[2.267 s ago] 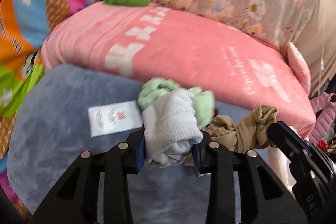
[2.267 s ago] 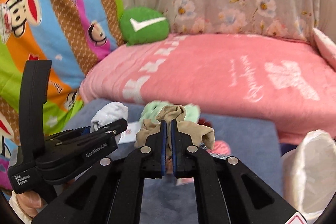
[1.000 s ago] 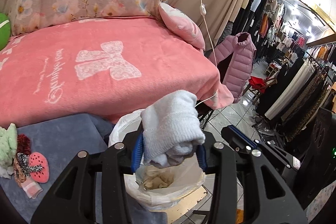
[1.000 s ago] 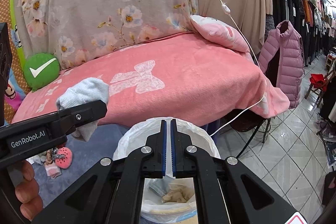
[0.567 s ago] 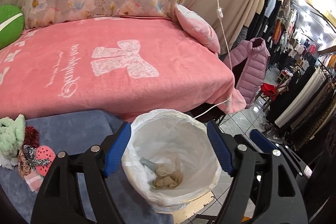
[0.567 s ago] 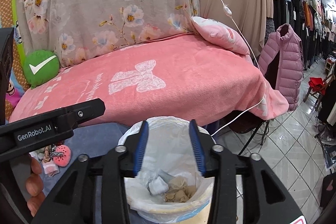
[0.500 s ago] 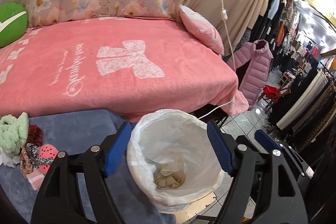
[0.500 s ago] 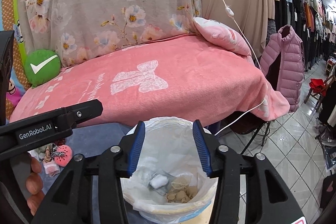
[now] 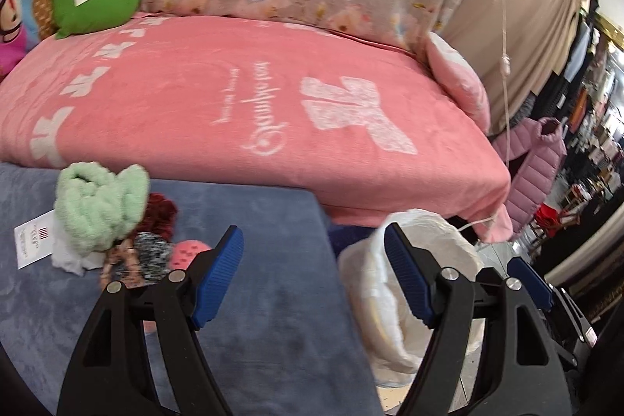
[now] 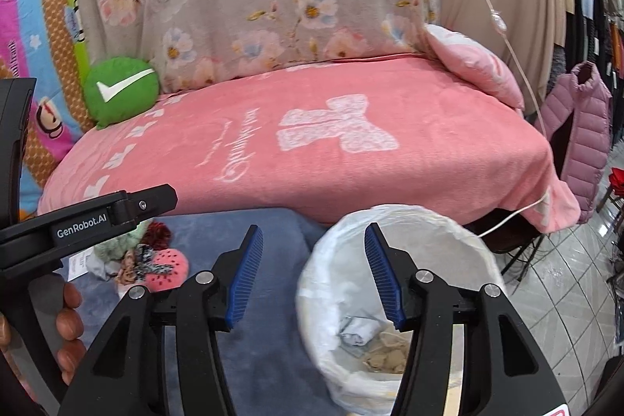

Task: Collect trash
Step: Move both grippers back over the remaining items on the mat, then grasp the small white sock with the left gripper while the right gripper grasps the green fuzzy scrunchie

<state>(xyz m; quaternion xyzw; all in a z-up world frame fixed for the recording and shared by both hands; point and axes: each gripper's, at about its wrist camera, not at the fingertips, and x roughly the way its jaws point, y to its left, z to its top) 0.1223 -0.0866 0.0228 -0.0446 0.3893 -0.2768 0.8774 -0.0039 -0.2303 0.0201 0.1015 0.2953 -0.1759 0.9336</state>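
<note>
My left gripper (image 9: 314, 277) is open and empty over the grey-blue cushion (image 9: 273, 299). My right gripper (image 10: 312, 279) is open and empty above the near rim of the white-lined trash bin (image 10: 448, 232). The bin holds a grey-white sock (image 10: 358, 332) and a tan sock (image 10: 384, 357). The bin also shows in the left wrist view (image 9: 429, 232), at the right. A pile lies on the cushion at the left: a fluffy green piece (image 9: 99, 205), a dark red scrunchie (image 9: 160, 211), a patterned scrunchie (image 9: 152, 254), a pink strawberry piece (image 10: 171, 271) and a white card (image 9: 33, 242).
A pink blanket (image 10: 312, 143) covers the bed behind the cushion. A round green check-mark pillow (image 10: 121, 90) rests at its left end. A white cord (image 10: 503, 38) hangs at the right. A pink vest (image 10: 585, 143) and clothes racks stand on the tiled floor beyond.
The left gripper let the grey-white sock fall into the bin and the right gripper opened. Both views have since swung left, back toward the pile on the cushion.
</note>
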